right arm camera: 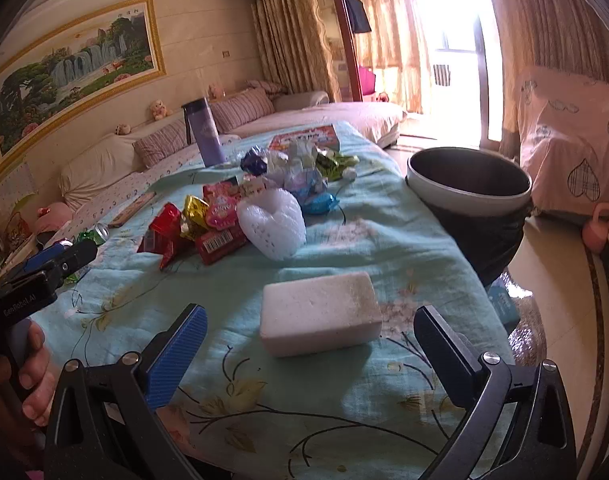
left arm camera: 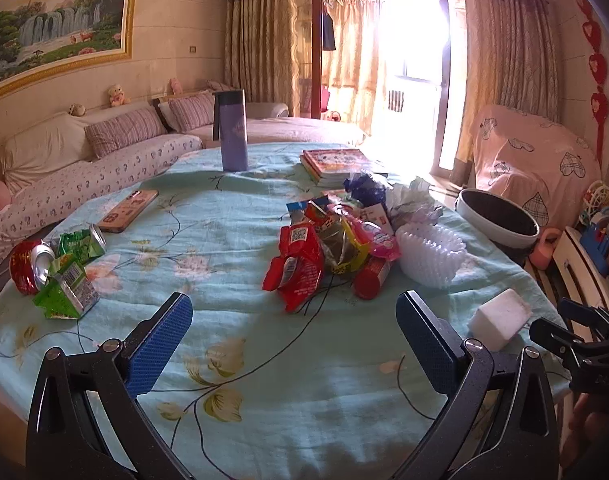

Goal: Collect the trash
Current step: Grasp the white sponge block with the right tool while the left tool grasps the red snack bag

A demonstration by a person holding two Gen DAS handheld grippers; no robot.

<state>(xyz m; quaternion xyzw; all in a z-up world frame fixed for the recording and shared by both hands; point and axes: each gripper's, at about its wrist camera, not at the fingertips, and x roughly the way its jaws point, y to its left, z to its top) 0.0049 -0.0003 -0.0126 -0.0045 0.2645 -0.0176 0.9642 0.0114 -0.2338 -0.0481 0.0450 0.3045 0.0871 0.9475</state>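
Observation:
A heap of snack wrappers (left arm camera: 324, 248) (right arm camera: 208, 220) lies mid-table beside a white foam net (left arm camera: 430, 254) (right arm camera: 274, 224). Crushed cans and a green carton (left arm camera: 64, 264) lie at the table's left edge. A white foam block (right arm camera: 318, 312) (left arm camera: 498, 318) rests near the right edge, just ahead of my right gripper (right arm camera: 310, 356), which stands open with nothing between its fingers. My left gripper (left arm camera: 294, 344) is open too, hovering over bare cloth short of the wrapper heap. A bin (right arm camera: 470, 188) (left arm camera: 498, 216) with a dark liner stands against the table's right side.
On the floral tablecloth (left arm camera: 232, 232) stand a purple tumbler (left arm camera: 232, 132), stacked books (left arm camera: 336, 164) and a phone (left arm camera: 128, 210). A sofa (left arm camera: 84, 168) runs behind the table on the left. A covered chair (right arm camera: 572, 140) and a pink toy (right arm camera: 598, 230) stand on the floor right.

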